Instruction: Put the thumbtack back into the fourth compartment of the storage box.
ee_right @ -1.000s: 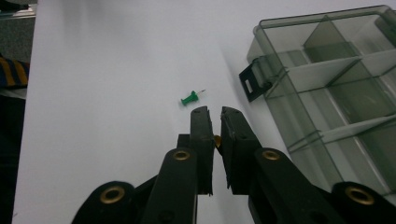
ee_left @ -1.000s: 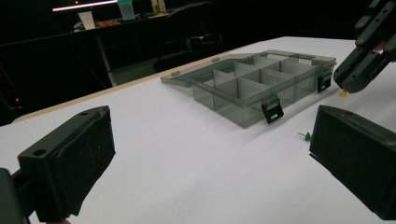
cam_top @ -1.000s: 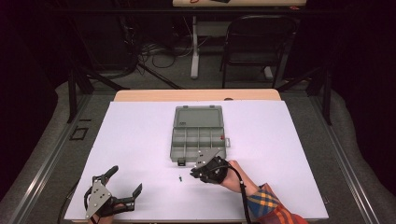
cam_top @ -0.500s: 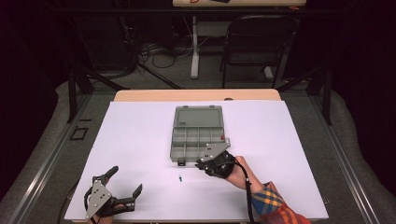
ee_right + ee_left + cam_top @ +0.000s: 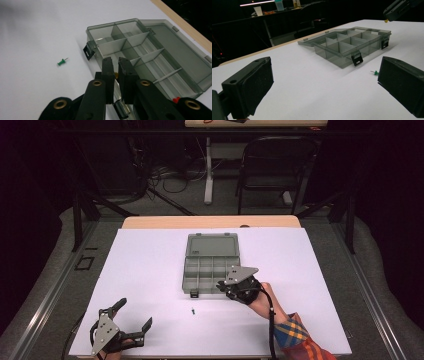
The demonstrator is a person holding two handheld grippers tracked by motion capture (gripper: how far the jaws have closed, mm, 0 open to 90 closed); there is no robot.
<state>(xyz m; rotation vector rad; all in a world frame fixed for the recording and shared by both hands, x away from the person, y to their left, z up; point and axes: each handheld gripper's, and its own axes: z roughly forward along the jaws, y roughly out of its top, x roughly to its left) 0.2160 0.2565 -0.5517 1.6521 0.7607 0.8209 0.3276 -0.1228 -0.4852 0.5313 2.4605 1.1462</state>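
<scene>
My right gripper point(image 5: 115, 65) was nearly closed on a small yellow pin point(image 5: 116, 74), pinched between its pads, and in the left gripper view the same yellow head point(image 5: 386, 21) peeked out at the jaw tips. Just below and ahead of those tips lay the open grey compartment box point(image 5: 210, 268), the gripper hanging over its near right corner, so the drop I judged to come next turned on that: the nearest compartments sat straight under the jaws, the lid lying flat on the far side. To the gripper's left, apart from the box's near wall, a green pushpin point(image 5: 61, 62) lay on its side on the white table point(image 5: 150, 270), its point aimed toward the box. My left gripper point(image 5: 128, 316) rested well off with its jaws wide and empty, so the right hand was much the nearer to both box and green pin.
</scene>
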